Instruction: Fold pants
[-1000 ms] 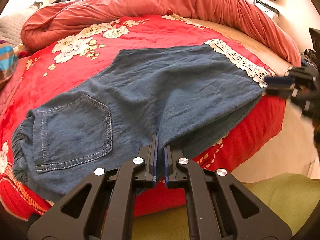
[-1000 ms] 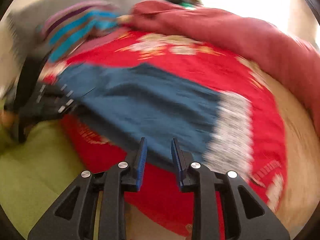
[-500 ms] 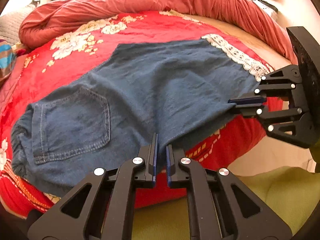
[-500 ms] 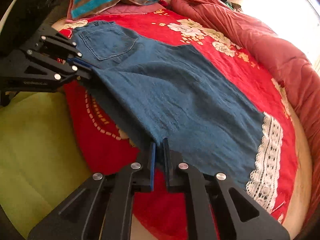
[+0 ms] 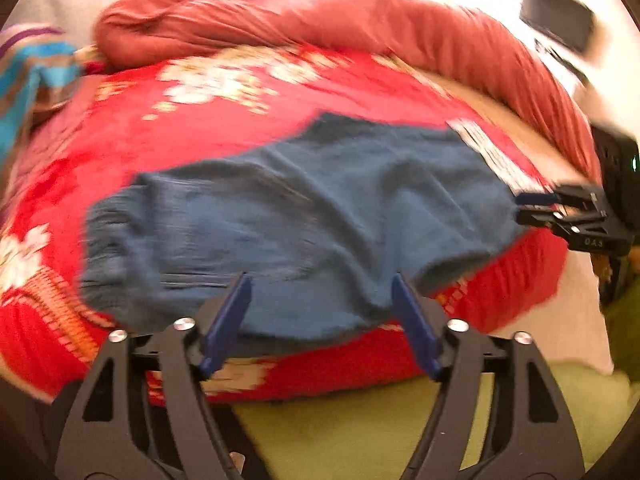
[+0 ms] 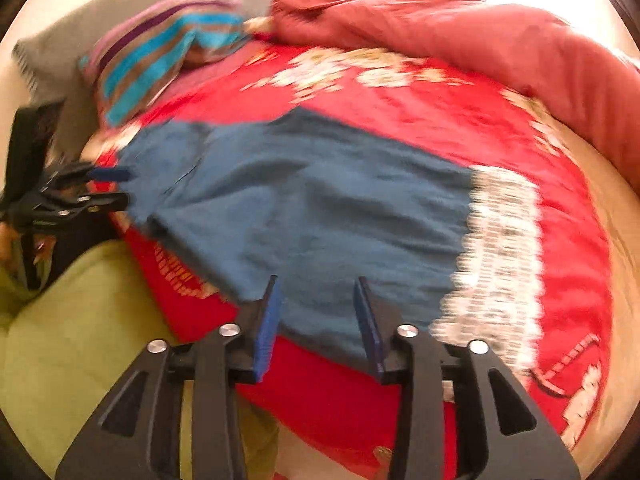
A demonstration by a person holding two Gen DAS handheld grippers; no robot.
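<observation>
Now both the left gripper (image 5: pixel 320 292) and right gripper (image 6: pixel 316 292) (jaws just opened) grasp nothing above the pants (image 5: pixel 304 208).

The pants (image 5: pixel 304 216) are matt blue denim-like cloth with a white lace hem (image 6: pixel 500 264), lying on a plush red floral blanket (image 5: pixel 240 120) beside a soft rust-red quilt (image 5: pixel 340 20); both grippers' arms look matt black plastic with shiny metal screws.
</observation>
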